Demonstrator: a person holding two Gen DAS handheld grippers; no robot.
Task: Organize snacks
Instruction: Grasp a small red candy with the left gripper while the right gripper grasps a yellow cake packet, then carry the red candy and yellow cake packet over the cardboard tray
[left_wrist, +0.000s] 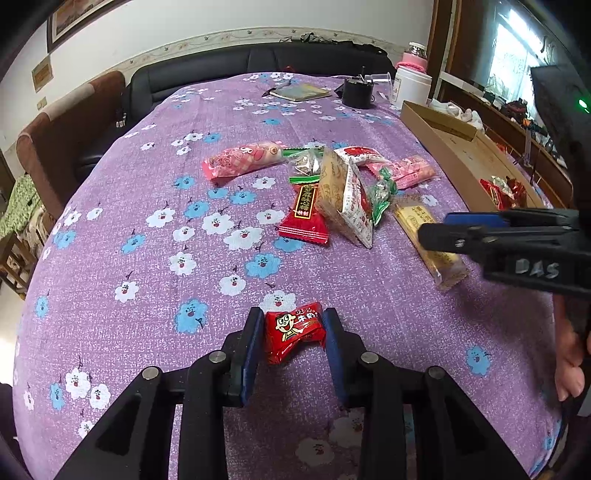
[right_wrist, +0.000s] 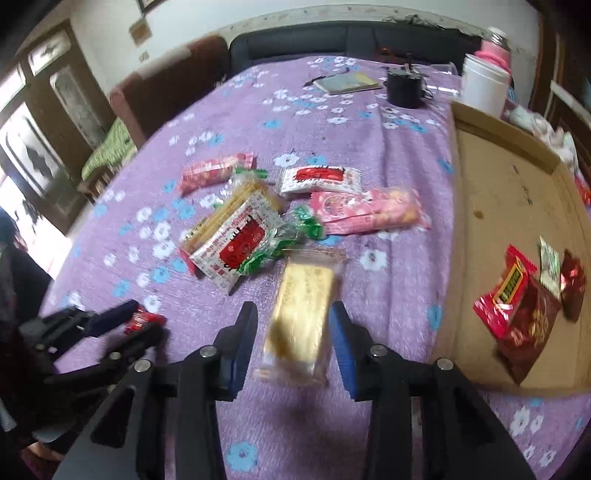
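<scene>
The left gripper (left_wrist: 293, 334) pinched a red candy (left_wrist: 294, 331) above the tablecloth (left_wrist: 147, 258); the right gripper (right_wrist: 293, 332), jaws wide, straddled a yellow wafer pack (right_wrist: 299, 321); next, seemingly, closing and carrying both to the cardboard box (right_wrist: 498, 192).

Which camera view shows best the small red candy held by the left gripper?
The left wrist view: the small red candy sits sharp between the left gripper fingers. The right wrist view shows only a blurred red bit of it.

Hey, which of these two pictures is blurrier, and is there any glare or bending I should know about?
Right wrist view: motion-smeared, the yellow cake bar between the open right gripper is soft. Left wrist view: sharp, red milk candy print readable in the left gripper; window blown out. Both bend the purple tablecloth edges.
</scene>
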